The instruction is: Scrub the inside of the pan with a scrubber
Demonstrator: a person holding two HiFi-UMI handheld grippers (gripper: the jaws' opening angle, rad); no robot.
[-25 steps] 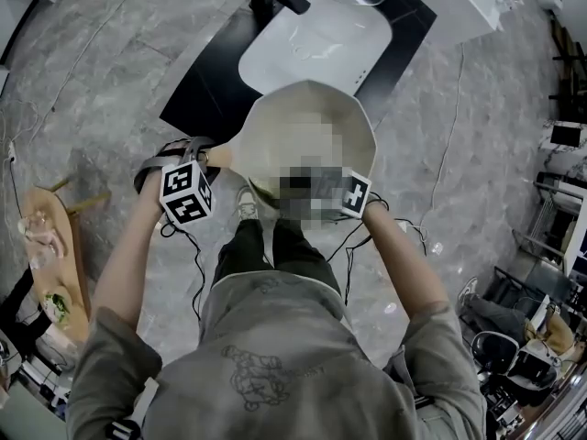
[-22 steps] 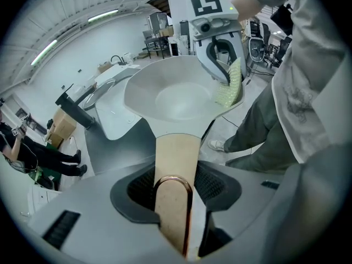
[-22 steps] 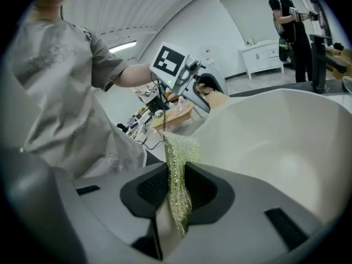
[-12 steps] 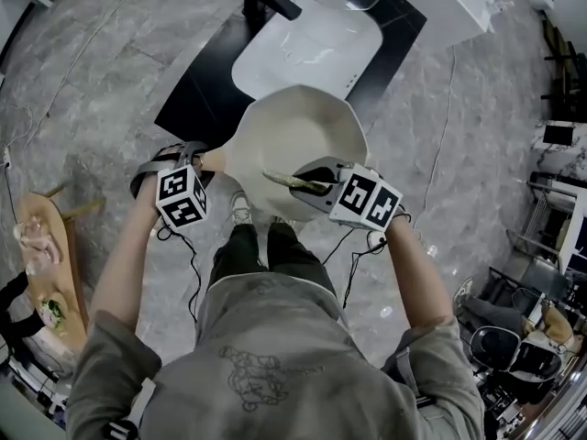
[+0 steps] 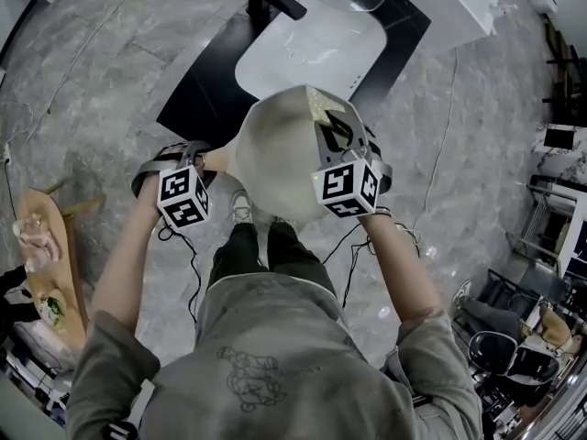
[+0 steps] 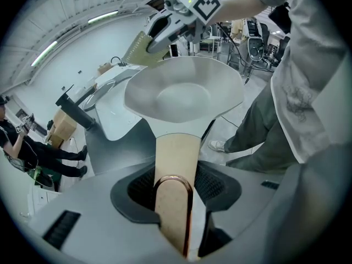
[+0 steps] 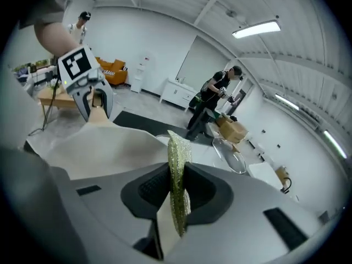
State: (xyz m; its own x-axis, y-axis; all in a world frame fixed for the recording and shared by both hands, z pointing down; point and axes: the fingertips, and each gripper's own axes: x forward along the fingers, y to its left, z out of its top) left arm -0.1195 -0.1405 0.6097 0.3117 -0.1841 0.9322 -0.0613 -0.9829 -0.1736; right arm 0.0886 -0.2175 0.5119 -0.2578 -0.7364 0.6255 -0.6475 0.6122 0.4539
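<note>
- The left hand-held gripper (image 6: 175, 194) is clamped on the tan handle (image 6: 175, 147) of a cream shallow pan (image 6: 184, 95), which is held in the air above the grey marble floor (image 5: 92, 81).
- The right hand-held gripper (image 7: 177, 194) pinches a flat gold-green glittery scrubber (image 7: 179, 147), poised at the pan's far rim, on the side away from the handle.

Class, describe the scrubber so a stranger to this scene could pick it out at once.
Find the pale pan held up in front of the person. Near its rim, the right gripper pinches the scrubber: a thin, flat pad, the only glittery yellow-green thing there.
</note>
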